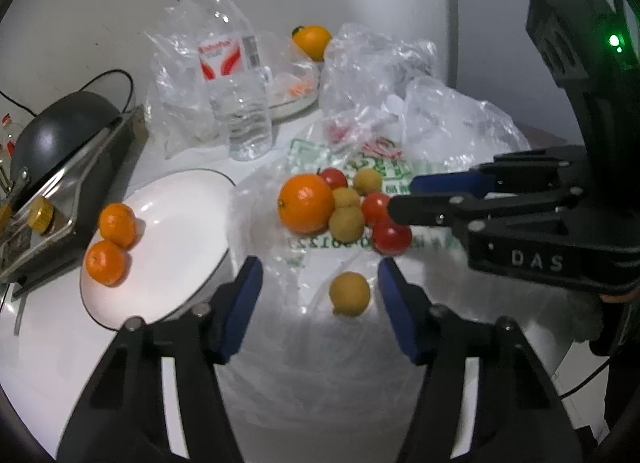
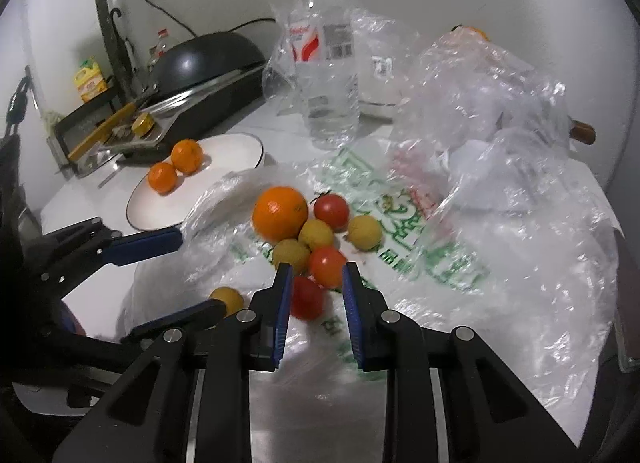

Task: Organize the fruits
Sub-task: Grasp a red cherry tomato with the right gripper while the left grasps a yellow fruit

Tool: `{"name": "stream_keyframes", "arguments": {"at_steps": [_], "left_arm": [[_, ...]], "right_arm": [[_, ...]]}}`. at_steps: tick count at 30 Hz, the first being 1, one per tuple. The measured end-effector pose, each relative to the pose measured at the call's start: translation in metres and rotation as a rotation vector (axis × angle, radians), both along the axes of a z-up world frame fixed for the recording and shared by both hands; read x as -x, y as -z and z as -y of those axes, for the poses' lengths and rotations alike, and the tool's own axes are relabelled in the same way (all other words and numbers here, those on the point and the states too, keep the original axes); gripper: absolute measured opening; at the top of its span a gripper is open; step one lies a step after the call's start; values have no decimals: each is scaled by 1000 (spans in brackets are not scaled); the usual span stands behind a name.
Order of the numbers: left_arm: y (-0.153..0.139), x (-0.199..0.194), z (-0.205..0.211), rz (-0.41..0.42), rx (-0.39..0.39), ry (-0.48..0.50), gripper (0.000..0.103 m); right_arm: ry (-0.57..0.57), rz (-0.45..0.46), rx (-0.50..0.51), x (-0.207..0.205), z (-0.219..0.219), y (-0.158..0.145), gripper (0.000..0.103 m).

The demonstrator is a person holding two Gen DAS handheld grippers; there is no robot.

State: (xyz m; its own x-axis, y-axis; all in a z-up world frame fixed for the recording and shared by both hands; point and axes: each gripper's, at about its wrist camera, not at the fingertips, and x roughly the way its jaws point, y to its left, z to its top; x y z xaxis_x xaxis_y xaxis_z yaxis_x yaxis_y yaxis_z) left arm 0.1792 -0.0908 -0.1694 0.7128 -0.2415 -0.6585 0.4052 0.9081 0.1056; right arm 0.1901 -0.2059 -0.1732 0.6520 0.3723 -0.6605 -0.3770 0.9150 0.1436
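Observation:
A pile of fruit lies on crumpled plastic bags: a big orange point(image 1: 306, 203), several yellow-brown round fruits and three red tomatoes. My right gripper point(image 2: 316, 287) reaches into the pile, shut on the nearest red tomato point(image 2: 308, 299), which sits low between its blue pads against the left one. It enters the left wrist view as the right gripper point(image 1: 402, 197) from the right. My left gripper point(image 1: 319, 265) is open, and a lone yellow-brown fruit point(image 1: 349, 294) lies between its fingers, untouched. A white plate point(image 1: 180, 223) on the left holds two mandarins point(image 1: 117, 224).
A water bottle point(image 1: 236, 75) stands behind the pile, among clear bags point(image 1: 440, 119). Another orange point(image 1: 312, 41) rests on a far dish. A black cooker with a metal clamp point(image 1: 60, 135) and a cable fills the left edge beside the plate.

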Motion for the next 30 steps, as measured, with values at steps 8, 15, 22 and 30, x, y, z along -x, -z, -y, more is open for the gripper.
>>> {"name": "stream_keyframes", "arguments": {"at_steps": [8,15,22,30], "left_arm": [[13,-7,13,-55,-52,36,51],[18,-13,15,-89,-51,49,31],[16,-12,12,-81,-36,54,26],[11,-9,3,-70,15,41,26]], "right_arm": [[-25,-44,-22,-5,-1,9,27],[-56,-73,-28,-8,-3,13,27],[-66,-100,7,-13,-11,19,28],[-66,-66,28,-8,-13,17,28]]}}
